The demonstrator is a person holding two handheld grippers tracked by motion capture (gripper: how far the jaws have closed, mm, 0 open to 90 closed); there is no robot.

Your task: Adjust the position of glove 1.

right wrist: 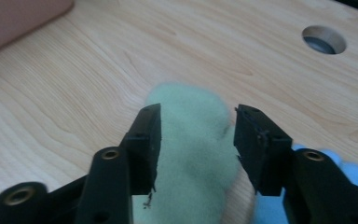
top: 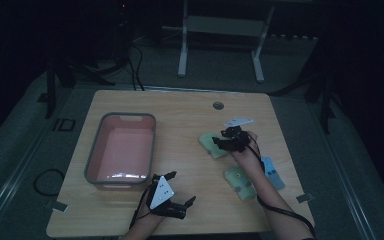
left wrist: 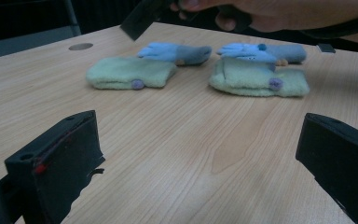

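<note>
A pale green fuzzy sock (top: 211,146) lies right of the table's middle. My right gripper (top: 221,142) hangs over it, a person's hand behind it. In the right gripper view the two black jaws (right wrist: 198,112) stand part open on either side of the green sock (right wrist: 191,154), with a gap at each pad. A second green sock (top: 239,182) lies nearer the front, and a blue sock (top: 272,172) sits beside it. My left gripper (top: 182,186) rests near the front edge, jaws wide open (left wrist: 200,126) with bare wood between them, facing the socks (left wrist: 130,73).
A pink bin with a grey rim (top: 125,116) stands empty on the left half of the wooden table. A round cable hole (top: 218,105) sits at the far edge. A table frame and cables lie on the floor beyond.
</note>
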